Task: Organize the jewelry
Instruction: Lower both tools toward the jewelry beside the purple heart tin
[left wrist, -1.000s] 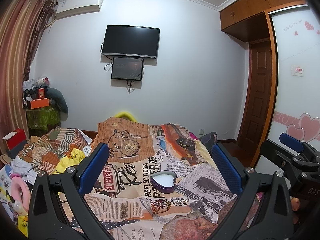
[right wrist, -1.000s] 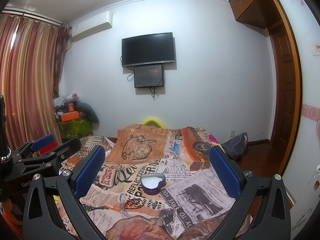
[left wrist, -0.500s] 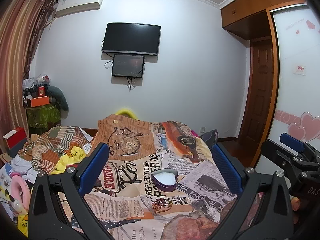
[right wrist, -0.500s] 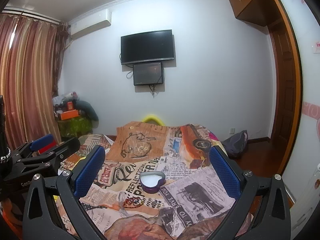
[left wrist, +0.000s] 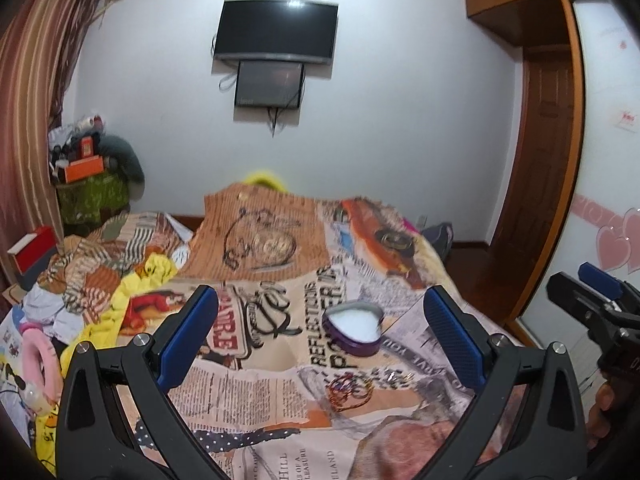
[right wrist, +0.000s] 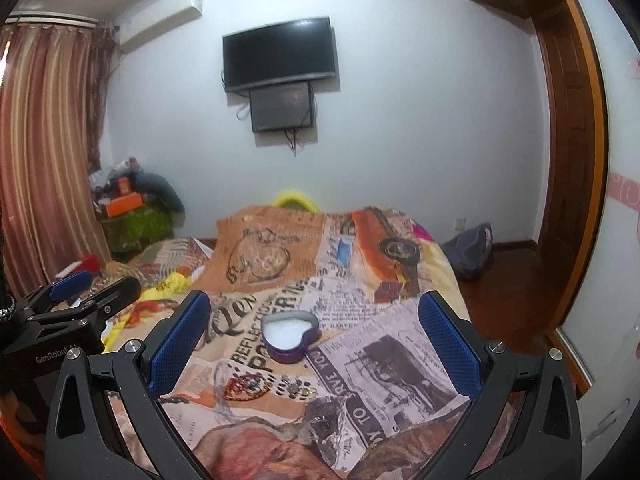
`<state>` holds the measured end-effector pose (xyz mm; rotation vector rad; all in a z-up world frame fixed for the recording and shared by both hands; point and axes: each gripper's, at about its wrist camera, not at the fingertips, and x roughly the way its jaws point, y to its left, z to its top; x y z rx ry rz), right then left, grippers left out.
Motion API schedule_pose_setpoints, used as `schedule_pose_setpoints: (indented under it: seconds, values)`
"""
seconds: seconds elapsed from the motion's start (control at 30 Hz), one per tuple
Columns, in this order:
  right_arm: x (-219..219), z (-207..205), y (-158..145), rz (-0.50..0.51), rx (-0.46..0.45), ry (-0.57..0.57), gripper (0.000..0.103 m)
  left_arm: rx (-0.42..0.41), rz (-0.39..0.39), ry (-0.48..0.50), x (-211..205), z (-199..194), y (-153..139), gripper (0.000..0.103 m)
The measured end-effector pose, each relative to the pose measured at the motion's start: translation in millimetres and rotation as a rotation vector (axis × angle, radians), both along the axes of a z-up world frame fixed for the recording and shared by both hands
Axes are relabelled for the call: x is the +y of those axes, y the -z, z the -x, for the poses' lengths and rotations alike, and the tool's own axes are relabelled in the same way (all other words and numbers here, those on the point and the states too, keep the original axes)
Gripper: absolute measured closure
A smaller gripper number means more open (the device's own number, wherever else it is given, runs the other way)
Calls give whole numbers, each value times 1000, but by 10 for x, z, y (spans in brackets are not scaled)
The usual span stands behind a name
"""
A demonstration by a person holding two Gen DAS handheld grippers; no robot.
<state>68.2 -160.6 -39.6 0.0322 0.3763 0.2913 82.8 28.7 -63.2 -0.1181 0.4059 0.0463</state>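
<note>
A purple heart-shaped tin [left wrist: 354, 330] with a white lining lies open on the printed bedspread [left wrist: 264, 256]; it also shows in the right wrist view [right wrist: 290, 336]. A coiled gold and red bracelet [left wrist: 348, 390] lies just in front of it, with small loose pieces [left wrist: 394, 376] to its right. In the right wrist view the bracelet [right wrist: 246, 387] and the small pieces [right wrist: 294, 388] lie below the tin. My left gripper [left wrist: 320, 336] is open and empty, above the bed. My right gripper [right wrist: 314, 340] is open and empty too.
A heap of clothes [left wrist: 100, 276] and a pink ring toy [left wrist: 36, 364] lie at the bed's left side. A red box [left wrist: 34, 250], a cluttered stand [left wrist: 90, 192], curtains, a wall television [left wrist: 276, 32] and a wooden door [left wrist: 548, 160] surround the bed. A bag [right wrist: 470, 250] sits on the floor.
Both grippers have tilted down and moved closer to the bed. The tin and jewelry now sit higher and larger between the fingers. Both grippers stay open.
</note>
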Motion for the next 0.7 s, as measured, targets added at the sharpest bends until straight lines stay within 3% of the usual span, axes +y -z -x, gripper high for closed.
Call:
schedule_pose_setpoints:
  seconds: [0.43,0.7]
  values:
    - [-84,-619,525,62,219,2,0,259,-54,-28,273,-640,759,1]
    - [-59,-837,935,131,326,-36,0,427,-26,69,245,-876,1136,20]
